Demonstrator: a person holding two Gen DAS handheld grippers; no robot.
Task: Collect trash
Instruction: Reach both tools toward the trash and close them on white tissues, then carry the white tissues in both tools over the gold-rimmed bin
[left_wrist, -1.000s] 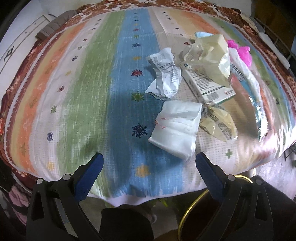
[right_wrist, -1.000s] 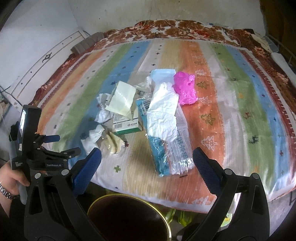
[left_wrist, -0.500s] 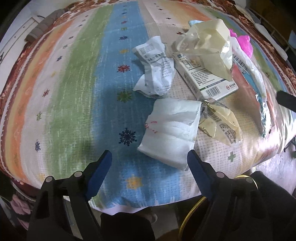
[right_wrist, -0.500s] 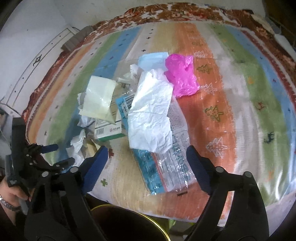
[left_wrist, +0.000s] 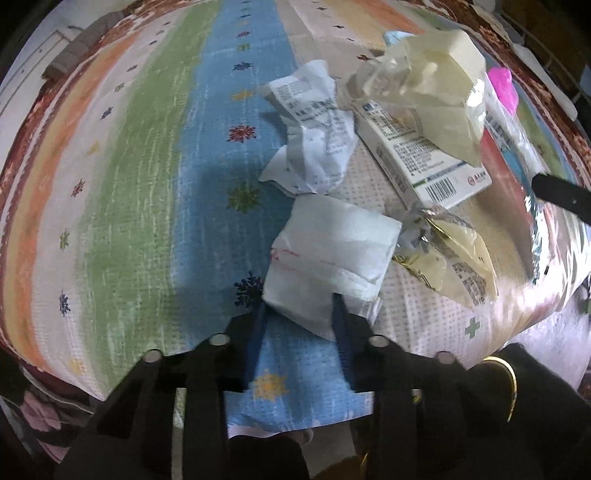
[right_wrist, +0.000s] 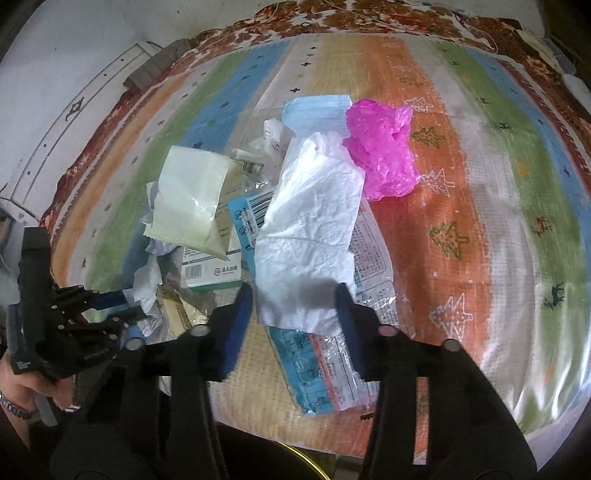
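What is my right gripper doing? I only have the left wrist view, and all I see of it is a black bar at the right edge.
Observer: The right gripper has just been closing its jaws on the crumpled white tissue, one pad at each side.
Operator: What's under that tissue?
Observer: A clear printed plastic bag, lying flat on the striped cloth.
Operator: Anything beyond it?
Observer: A blue face mask, spread flat beside the pink plastic bag.
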